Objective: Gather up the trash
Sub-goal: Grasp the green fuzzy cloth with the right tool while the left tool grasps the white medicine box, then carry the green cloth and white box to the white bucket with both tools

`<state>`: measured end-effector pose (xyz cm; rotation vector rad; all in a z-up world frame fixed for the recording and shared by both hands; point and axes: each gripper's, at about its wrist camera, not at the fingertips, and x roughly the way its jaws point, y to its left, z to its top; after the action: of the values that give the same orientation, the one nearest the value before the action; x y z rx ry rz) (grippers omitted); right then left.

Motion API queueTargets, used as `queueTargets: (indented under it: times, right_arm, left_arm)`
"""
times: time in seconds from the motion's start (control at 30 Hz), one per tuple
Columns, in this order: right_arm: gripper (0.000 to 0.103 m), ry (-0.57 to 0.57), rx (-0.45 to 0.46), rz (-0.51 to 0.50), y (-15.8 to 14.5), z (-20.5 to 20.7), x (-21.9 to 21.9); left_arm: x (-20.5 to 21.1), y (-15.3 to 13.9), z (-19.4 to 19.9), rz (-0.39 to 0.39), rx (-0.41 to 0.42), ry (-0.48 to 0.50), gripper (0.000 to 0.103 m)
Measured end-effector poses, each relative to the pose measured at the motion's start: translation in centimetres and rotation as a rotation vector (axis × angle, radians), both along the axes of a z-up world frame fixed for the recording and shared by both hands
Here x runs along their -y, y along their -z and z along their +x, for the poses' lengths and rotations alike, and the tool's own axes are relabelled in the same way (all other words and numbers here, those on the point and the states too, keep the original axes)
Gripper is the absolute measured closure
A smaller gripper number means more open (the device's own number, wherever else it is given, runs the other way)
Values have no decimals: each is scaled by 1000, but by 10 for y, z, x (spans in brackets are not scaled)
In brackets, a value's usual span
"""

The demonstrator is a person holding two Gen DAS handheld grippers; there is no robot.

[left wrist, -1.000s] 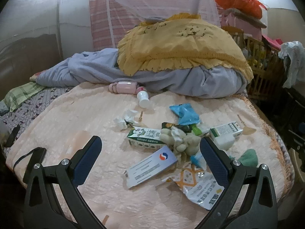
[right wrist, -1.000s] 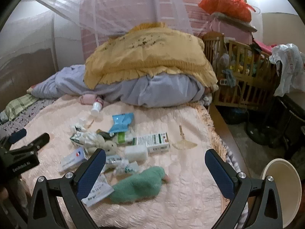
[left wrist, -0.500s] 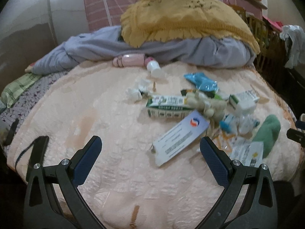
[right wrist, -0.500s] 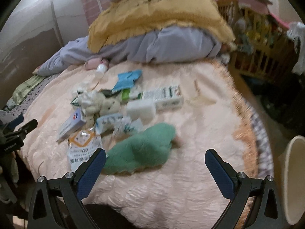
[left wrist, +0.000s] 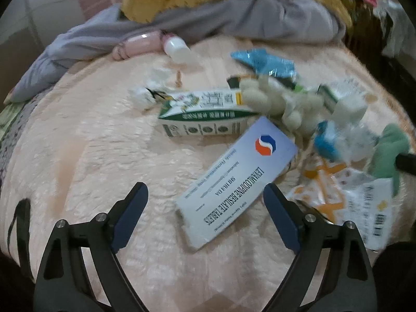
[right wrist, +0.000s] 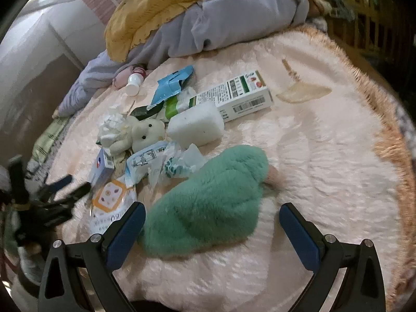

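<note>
Trash lies scattered on a pink bedspread [left wrist: 85,140]. My left gripper [left wrist: 205,195] is open, its jaws on either side of the near end of a white tablet box [left wrist: 234,179]. Beyond it lie a green-and-white carton [left wrist: 205,114], a blue wrapper [left wrist: 265,62] and an orange-printed packet [left wrist: 345,195]. My right gripper [right wrist: 212,217] is open, low over a green plush slipper [right wrist: 210,205]. Past it lie a white foam block [right wrist: 196,127], a white-and-green box [right wrist: 239,96], clear plastic wrappers [right wrist: 161,163] and the tablet box [right wrist: 102,167].
A cream plush toy [right wrist: 145,132] sits among the trash. A white bottle [left wrist: 178,49] and pink item [left wrist: 137,45] lie by grey and yellow bedding [left wrist: 234,13]. A wooden crib [right wrist: 369,23] stands right of the fringed bed edge [right wrist: 390,140]. The left gripper shows in the right wrist view [right wrist: 59,189].
Both grippers have moved forward and down toward the bed. The tablet box now lies between the left jaws; the green slipper now sits between the right jaws. Both stay open.
</note>
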<state>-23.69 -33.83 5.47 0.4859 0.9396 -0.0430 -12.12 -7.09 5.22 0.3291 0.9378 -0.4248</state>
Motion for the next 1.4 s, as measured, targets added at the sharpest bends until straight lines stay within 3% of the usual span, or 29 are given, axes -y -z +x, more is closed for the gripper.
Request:
queueTargets:
  times: [0.03, 0.07, 0.1, 0.13, 0.23, 0.3, 0.4, 0.63, 0.73, 0.8, 0.87, 1.0, 1.17, 1.4]
  right_arm:
    - [10, -1, 11, 16, 1, 3, 0]
    - [17, -6, 14, 17, 2, 5, 0]
    - [33, -13, 13, 0, 2, 8, -2]
    - [40, -18, 13, -19, 2, 9, -4]
    - [48, -22, 54, -27, -6, 5, -4]
    - [48, -16, 85, -25, -15, -2, -1]
    - [48, -3, 137, -52, -34, -14, 5]
    - [48, 32, 186, -93, -59, -40, 22]
    - [48, 80, 186, -195, -68, -49, 25]
    - [48, 101, 173, -309, -72, -51, 23]
    - [48, 98, 162, -385, -73, -51, 22]
    - [48, 108, 173, -295, -71, -56, 37]
    - [48, 138, 169, -238, -66, -61, 49]
    - [48, 144, 184, -217, -72, -67, 50]
  left_arm:
    - [2, 5, 3, 16, -7, 4, 15]
    - [5, 9, 6, 28, -19, 13, 25]
    - [5, 12, 7, 29, -35, 21, 37]
    - [6, 13, 9, 26, -49, 22, 38]
    - [1, 2, 9, -11, -43, 35, 64]
    - [-3, -10, 7, -44, -47, 47, 96]
    - [-8, -26, 9, -129, -98, 58, 96]
    - [-4, -32, 2, -65, -42, 31, 94]
    - [-7, -25, 3, -102, -93, 61, 79]
    - [-9, -19, 6, -102, -88, 38, 59]
    - [-12, -12, 13, -87, -69, -6, 55]
    - [-10, 0, 23, -87, -85, -5, 54]
    - [9, 17, 24, 45, -35, 48, 50]
    - [0, 14, 28, -4, -94, 53, 55]
